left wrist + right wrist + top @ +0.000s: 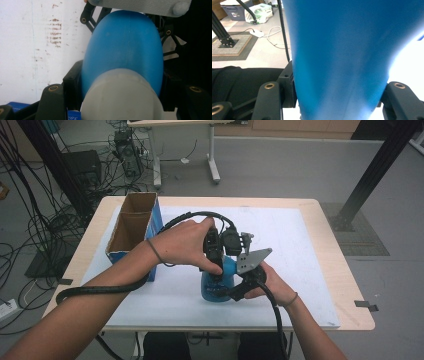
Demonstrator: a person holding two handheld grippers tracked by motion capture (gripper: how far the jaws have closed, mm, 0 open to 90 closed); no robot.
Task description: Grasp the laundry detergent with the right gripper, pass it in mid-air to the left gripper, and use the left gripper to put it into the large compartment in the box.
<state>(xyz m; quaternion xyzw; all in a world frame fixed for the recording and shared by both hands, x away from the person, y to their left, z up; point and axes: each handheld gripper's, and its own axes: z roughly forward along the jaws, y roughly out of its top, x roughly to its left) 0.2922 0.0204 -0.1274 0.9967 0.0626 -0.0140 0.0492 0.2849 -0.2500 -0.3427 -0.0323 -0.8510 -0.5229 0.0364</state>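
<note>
Two grippers (pixel 220 265) — one blue bottle (pixel 216 282)

The high view is evenly lit from above; soft shadows are cast on the white table mat (pixel 300 250). Slight softness is seen throughout. In both gripper views the smooth blue plastic bottle (pixel 125 50) is rendered out of focus, and the lower right of the right gripper view is overexposed.
</note>
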